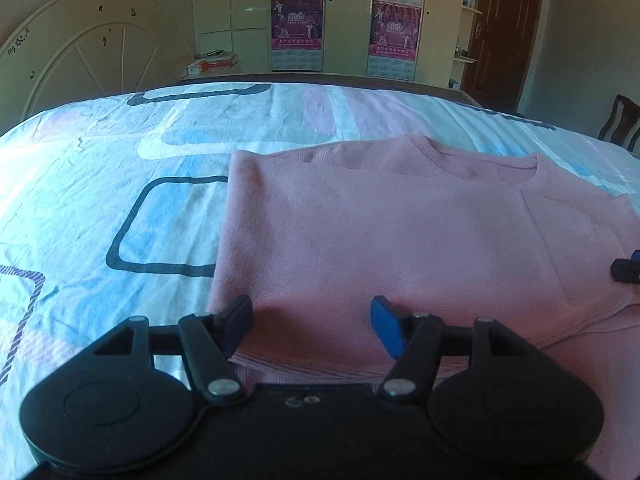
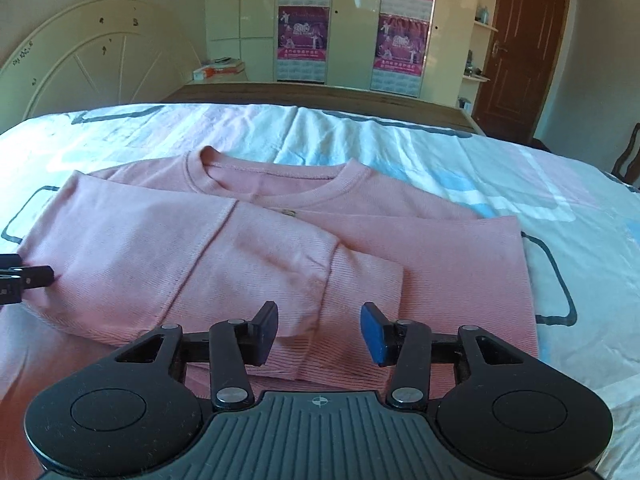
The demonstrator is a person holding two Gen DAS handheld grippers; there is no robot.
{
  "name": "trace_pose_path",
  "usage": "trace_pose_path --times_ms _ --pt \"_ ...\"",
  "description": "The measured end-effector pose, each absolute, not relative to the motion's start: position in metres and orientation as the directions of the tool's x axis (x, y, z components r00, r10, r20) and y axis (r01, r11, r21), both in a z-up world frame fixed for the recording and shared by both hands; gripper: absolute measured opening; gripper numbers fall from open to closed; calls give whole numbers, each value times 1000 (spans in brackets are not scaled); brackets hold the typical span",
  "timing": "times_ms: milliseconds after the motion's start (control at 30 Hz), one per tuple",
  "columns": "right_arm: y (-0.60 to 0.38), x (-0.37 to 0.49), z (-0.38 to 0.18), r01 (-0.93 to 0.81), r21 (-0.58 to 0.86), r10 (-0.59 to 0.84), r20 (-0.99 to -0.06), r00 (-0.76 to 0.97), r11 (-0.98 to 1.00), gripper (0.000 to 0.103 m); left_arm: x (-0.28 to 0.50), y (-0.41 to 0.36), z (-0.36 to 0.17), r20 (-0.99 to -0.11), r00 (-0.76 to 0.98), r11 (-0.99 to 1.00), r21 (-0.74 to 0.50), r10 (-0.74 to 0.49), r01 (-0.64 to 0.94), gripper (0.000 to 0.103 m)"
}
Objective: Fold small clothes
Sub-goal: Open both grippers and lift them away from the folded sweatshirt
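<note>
- Here the pink sweatshirt [image 2: 360,248] lies flat on the bed [image 2: 500,176], its collar toward 12 o'clock and its hem toward 6 o'clock in both wrist views.
- One sleeve [image 2: 248,264] is folded across the chest, and its ribbed cuff [image 2: 360,300] ends at about 5 o'clock of the garment in the right wrist view.
- The left tongs [image 1: 311,322] stand apart, holding nothing, over the sweatshirt's near edge; their body hides the hem below them.
- The right tongs [image 2: 319,328] also stand apart and empty, just above the ribbed cuff; whether the fingertips touch the cloth cannot be told.
- In the left wrist view only a dark tip of the right tongs shows at 3 o'clock, cut off by the frame edge; the sweatshirt's right side is cut off there too.
- In the right wrist view a black part of the left tongs shows at 9 o'clock beside the folded edge, mostly out of frame.
- The bedsheet [image 1: 120,200] bears blue and pink rounded squares, partly covered by the sweatshirt.
- Behind the bed stand a cream headboard [image 1: 80,56] at 10 o'clock, wall calendars [image 1: 297,32] at 12 o'clock with print too small to read, and a brown door [image 1: 504,28] at 1 o'clock.
</note>
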State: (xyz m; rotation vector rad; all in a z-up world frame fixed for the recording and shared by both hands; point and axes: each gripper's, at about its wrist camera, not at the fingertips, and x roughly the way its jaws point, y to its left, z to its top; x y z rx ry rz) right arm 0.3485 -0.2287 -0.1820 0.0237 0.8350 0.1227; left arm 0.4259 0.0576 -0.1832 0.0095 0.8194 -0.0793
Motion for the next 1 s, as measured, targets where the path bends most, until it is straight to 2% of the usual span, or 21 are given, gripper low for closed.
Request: trace_pose_path --times_ms 167,233,333,500,567,633,1000 --pt "-205 346 -185 -149 86 162 -753 637 985 46 421 37 -180 -735 674 996 -26 -80 89 65" --pt "-204 346 -194 -154 47 133 -772 621 987 46 421 33 -186 -747 662 996 -8 -64 88 69" --pt "-219 346 -202 -136 60 132 -778 614 989 46 422 37 -191 -748 661 998 -12 -54 67 77" --pt "-238 342 -201 -141 82 152 -780 607 987 46 422 33 -190 -751 660 998 27 -13 51 80" --pt "-242 339 -198 -151 97 170 -774 610 984 46 421 30 -188 -756 655 998 45 12 34 79" --pt "-248 332 -189 -160 140 210 -752 624 977 46 417 25 -181 -758 652 998 57 29 22 73" --pt "-244 301 -175 -269 232 351 -718 601 935 46 365 -26 -154 -742 671 995 48 -21 85 74"
